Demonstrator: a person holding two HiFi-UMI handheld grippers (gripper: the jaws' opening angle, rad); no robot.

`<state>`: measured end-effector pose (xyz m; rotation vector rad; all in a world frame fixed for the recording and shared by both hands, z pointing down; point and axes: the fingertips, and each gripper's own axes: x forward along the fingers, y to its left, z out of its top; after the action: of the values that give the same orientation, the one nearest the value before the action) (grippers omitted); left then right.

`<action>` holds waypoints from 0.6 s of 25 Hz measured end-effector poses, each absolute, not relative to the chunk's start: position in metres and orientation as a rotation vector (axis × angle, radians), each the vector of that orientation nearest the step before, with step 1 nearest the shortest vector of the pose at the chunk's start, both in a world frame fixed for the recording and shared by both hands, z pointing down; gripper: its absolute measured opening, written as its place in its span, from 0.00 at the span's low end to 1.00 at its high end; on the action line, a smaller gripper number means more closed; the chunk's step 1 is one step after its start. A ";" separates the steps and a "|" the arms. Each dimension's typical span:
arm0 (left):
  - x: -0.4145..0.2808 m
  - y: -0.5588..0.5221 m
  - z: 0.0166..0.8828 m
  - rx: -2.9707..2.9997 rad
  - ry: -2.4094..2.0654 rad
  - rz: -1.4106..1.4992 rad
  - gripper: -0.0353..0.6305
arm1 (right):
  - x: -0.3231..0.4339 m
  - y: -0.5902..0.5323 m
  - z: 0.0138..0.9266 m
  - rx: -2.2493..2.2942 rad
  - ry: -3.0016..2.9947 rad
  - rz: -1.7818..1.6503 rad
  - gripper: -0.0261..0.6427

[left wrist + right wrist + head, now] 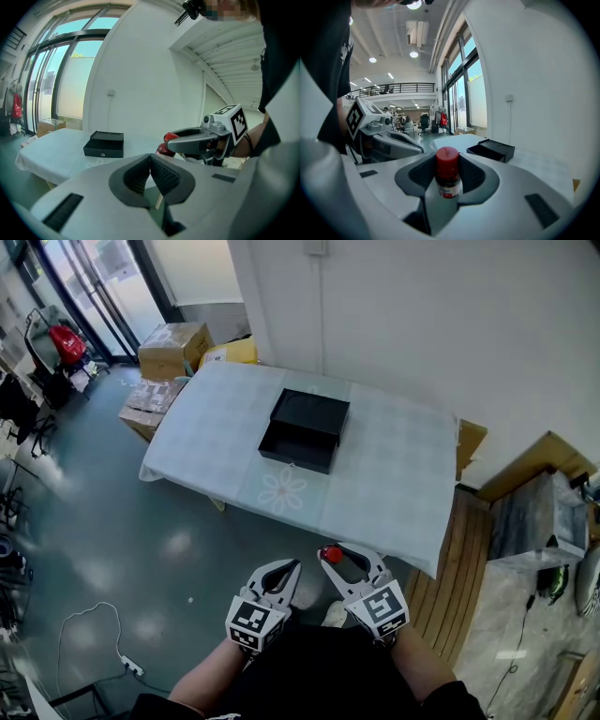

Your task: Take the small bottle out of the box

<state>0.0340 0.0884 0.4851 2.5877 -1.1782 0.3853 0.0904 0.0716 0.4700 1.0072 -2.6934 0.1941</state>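
Head view is bright and even: daylight comes from the glass doors [89,292] top left, pale sheen patches lie on the floor [173,545], there's a soft shadow under the table [394,474] edge, and the box [305,430] is sharp. Both gripper views are fisheye, with black rounded corners, bowed straight lines and a slightly soft near foreground. In the left gripper view the windows [61,79] are washed out; in the right gripper view the ceiling lamps [414,54] flare and the small bottle [448,173] is in focus.

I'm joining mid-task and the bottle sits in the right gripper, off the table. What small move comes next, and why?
Probably bring the right gripper forward and set the small bottle on the table beside the box. Its jaws clamp the red-capped bottle and the open black box lies well ahead, so the removal looks done.
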 end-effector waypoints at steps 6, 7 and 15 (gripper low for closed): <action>0.035 0.085 0.484 2.593 -1.167 0.390 0.10 | 0.090 0.069 0.471 1.009 -2.689 0.206 0.28; 0.034 0.084 0.484 2.593 -1.166 0.392 0.10 | 0.090 0.068 0.471 1.010 -2.690 0.207 0.28; 0.028 0.075 0.483 2.591 -1.162 0.398 0.10 | 0.083 0.059 0.472 1.013 -2.686 0.214 0.28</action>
<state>0.0276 0.0747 0.4835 2.5910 -1.1623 0.3976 0.0833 0.0591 0.4719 1.0131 -2.6860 0.2143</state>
